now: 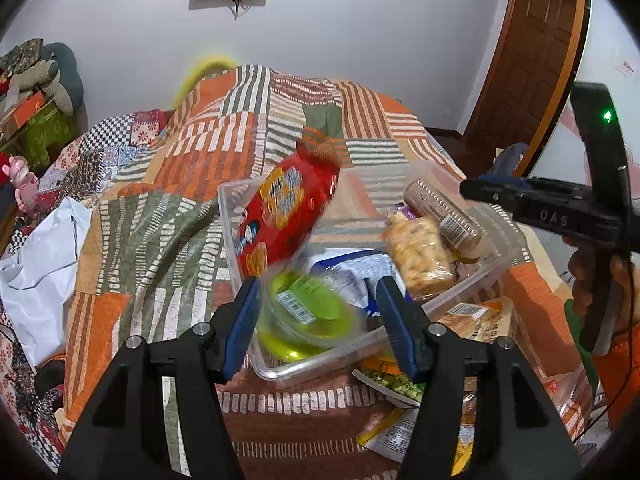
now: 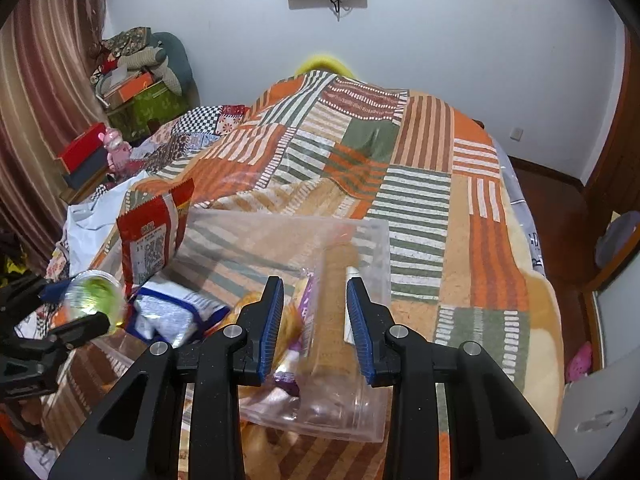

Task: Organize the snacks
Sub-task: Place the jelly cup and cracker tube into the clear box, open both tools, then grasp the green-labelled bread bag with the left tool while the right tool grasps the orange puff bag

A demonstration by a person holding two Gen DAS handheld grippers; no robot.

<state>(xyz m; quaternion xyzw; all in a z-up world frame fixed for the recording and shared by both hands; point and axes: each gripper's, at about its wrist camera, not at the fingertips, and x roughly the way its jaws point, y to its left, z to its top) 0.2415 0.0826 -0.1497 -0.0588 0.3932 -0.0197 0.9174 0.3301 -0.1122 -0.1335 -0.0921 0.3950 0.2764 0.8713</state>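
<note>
Green jelly cup point(image 1: 304, 316) drops between our left gripper point(image 1: 316, 320)'s parted jaws into the clear plastic bin point(image 1: 320, 364).
Next, we judge, another loose packet; our right gripper point(image 2: 314, 330) is shut, empty.

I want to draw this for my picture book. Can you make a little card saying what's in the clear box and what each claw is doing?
surface: patchwork quilt
box: clear plastic bin on the quilt
in the box: red snack bag, blue-and-white packet, rice cracker pack, brown biscuit roll
left claw: open, blurred green jelly cup between its fingers, over the box
right claw: shut, empty, above the box
outside the box: more packets on the quilt
</note>
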